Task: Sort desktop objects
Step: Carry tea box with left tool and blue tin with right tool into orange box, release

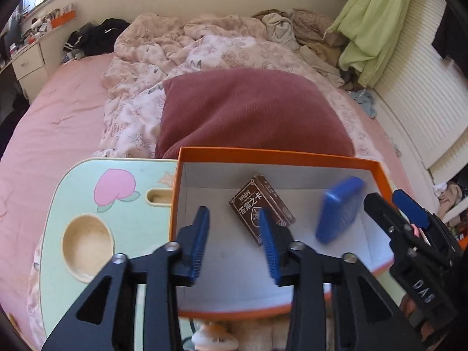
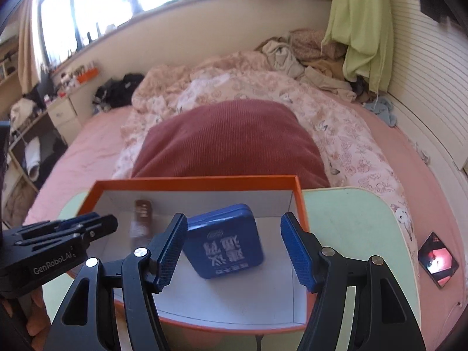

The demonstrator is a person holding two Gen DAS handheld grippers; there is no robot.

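Observation:
An orange box (image 1: 263, 153) with a white inside stands on a pale green lap table (image 1: 87, 181). A brown card box (image 1: 260, 207) lies flat on its floor. A blue tin (image 1: 339, 210) stands tilted and blurred at the box's right side. My left gripper (image 1: 235, 242) hangs open over the box, nothing between its fingers. My right gripper (image 2: 235, 251) is open above the orange box (image 2: 190, 181). The blue tin (image 2: 225, 239) shows between its fingers, free of the right pad. In the left wrist view the right gripper (image 1: 392, 204) is apart from the tin. The left gripper (image 2: 87, 222) hangs near the brown card box (image 2: 142, 219).
A dark red pillow (image 1: 248, 111) lies just beyond the orange box on a pink bed with a crumpled quilt. The table has a round cup recess (image 1: 86, 245) and a slot (image 1: 159, 197). A small dark square item (image 2: 437, 259) lies on the bed to the right.

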